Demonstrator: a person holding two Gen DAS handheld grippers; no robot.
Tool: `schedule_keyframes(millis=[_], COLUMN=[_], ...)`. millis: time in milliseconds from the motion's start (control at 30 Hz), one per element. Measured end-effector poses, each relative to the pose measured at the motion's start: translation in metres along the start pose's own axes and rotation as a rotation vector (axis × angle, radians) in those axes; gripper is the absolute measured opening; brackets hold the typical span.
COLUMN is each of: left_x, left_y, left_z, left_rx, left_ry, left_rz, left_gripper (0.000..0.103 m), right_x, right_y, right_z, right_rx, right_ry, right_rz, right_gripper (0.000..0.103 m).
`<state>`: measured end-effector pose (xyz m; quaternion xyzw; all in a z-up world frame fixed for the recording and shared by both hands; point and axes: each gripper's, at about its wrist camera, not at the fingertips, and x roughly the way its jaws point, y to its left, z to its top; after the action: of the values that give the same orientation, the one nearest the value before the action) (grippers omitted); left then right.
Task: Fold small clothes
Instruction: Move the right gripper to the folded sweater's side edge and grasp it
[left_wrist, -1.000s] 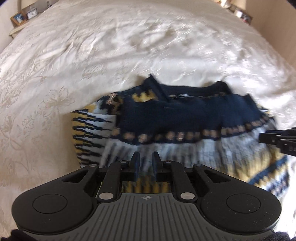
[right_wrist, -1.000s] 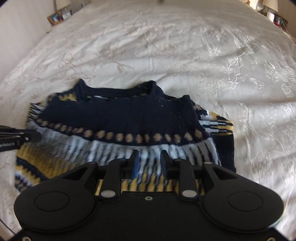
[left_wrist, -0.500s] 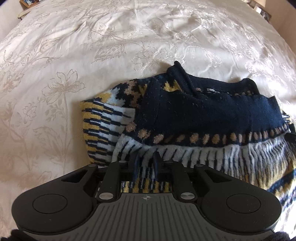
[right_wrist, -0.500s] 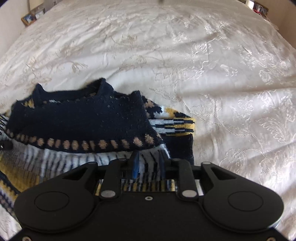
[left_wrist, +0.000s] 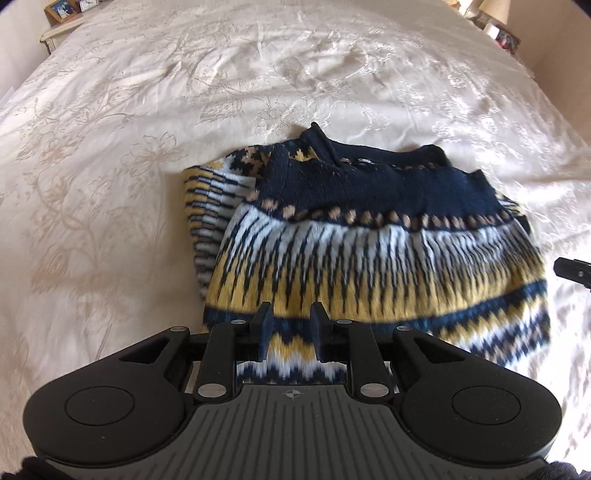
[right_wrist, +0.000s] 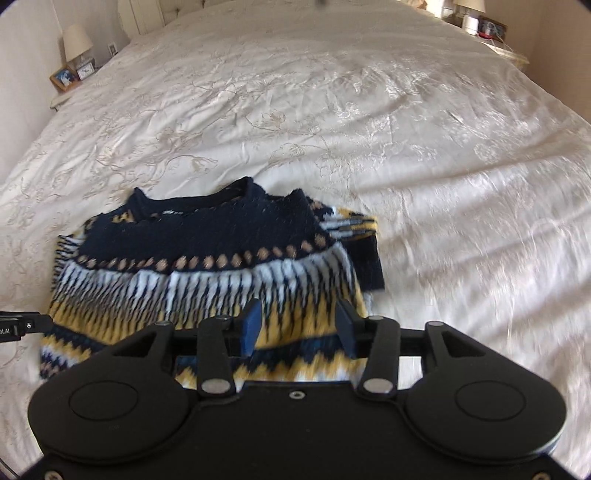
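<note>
From the left wrist, the sweater (left_wrist: 373, 240) lies folded on the bed (left_wrist: 184, 92), collar pointing away, its long side running left to right; its near hem is hidden behind the left tongs (left_wrist: 290, 328), which stand released with nothing between them. The right tongs' tip shows cut off at the right edge.

From the right wrist, the right tongs (right_wrist: 297, 326) gape wide above the hem, which is blurred. They seem clear of the knit.
</note>
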<state>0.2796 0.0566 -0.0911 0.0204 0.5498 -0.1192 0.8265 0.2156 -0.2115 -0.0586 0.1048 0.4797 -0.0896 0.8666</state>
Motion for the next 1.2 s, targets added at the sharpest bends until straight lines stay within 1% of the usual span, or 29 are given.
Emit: schedule_keyframes(millis=[67, 133, 200, 267, 300, 333, 367, 400, 433, 467, 500, 533, 567, 700, 767, 867, 1033, 1200], left_x=[-0.006, -0.012, -0.018, -0.023, -0.025, -0.026, -0.027, -0.027, -0.026, -0.025, -0.023, -0.021, -0.018, -0.002, 0.010, 0.035, 0.066, 0.089], left_y=[-0.003, -0.009, -0.019, -0.033, -0.041, -0.051, -0.062, -0.074, -0.087, -0.100, -0.114, -0.129, -0.145, -0.211, -0.240, -0.279, -0.313, -0.327], left_z=[-0.010, -0.021, -0.033, -0.045, -0.051, -0.056, -0.061, -0.064, -0.067, -0.071, -0.073, -0.075, -0.077, -0.085, -0.090, -0.096, -0.102, -0.101], left_rx=[0.009, 0.029, 0.068, 0.108, 0.126, 0.144, 0.164, 0.187, 0.210, 0.229, 0.246, 0.258, 0.270, 0.329, 0.361, 0.421, 0.454, 0.439], left_ry=[-0.010, -0.022, -0.040, -0.056, -0.063, -0.068, -0.071, -0.072, -0.077, -0.087, -0.097, -0.104, -0.107, -0.127, -0.136, -0.102, -0.068, -0.045], left_rz=[-0.005, -0.015, -0.024, -0.014, -0.017, -0.023, -0.030, -0.036, -0.038, -0.041, -0.043, -0.041, -0.037, 0.006, 0.031, 0.075, 0.146, 0.196], left_gripper=[0.025, 0.029, 0.033, 0.047, 0.049, 0.053, 0.060, 0.063, 0.069, 0.071, 0.071, 0.073, 0.078, 0.080, 0.081, 0.081, 0.081, 0.084], right_x=[-0.009, -0.016, -0.021, -0.022, -0.021, -0.021, -0.020, -0.019, -0.017, -0.015, -0.013, -0.009, -0.004, 0.023, 0.036, 0.054, 0.084, 0.113], right_y=[0.000, -0.001, -0.005, -0.010, -0.014, -0.019, -0.024, -0.030, -0.036, -0.042, -0.048, -0.054, -0.061, -0.086, -0.096, -0.111, -0.135, -0.148], right_z=[-0.011, -0.021, -0.030, -0.035, -0.038, -0.038, -0.038, -0.037, -0.036, -0.032, -0.028, -0.024, -0.019, 0.004, 0.016, 0.033, 0.056, 0.068], right_rx=[0.021, 0.046, 0.066, 0.080, 0.088, 0.095, 0.102, 0.109, 0.111, 0.107, 0.100, 0.092, 0.081, 0.017, -0.019, -0.058, -0.032, 0.000], right_ry=[0.001, 0.004, 0.005, 0.013, 0.018, 0.020, 0.019, 0.015, 0.010, 0.006, 0.002, -0.001, -0.002, 0.043, 0.070, 0.104, 0.173, 0.244], right_rz=[0.004, 0.013, 0.023, 0.038, 0.045, 0.050, 0.055, 0.064, 0.075, 0.085, 0.093, 0.105, 0.126, 0.229, 0.277, 0.318, 0.375, 0.434], right_gripper=[0.054, 0.059, 0.061, 0.061, 0.064, 0.068, 0.071, 0.073, 0.075, 0.076, 0.081, 0.085, 0.086, 0.091, 0.092, 0.093, 0.094, 0.094])
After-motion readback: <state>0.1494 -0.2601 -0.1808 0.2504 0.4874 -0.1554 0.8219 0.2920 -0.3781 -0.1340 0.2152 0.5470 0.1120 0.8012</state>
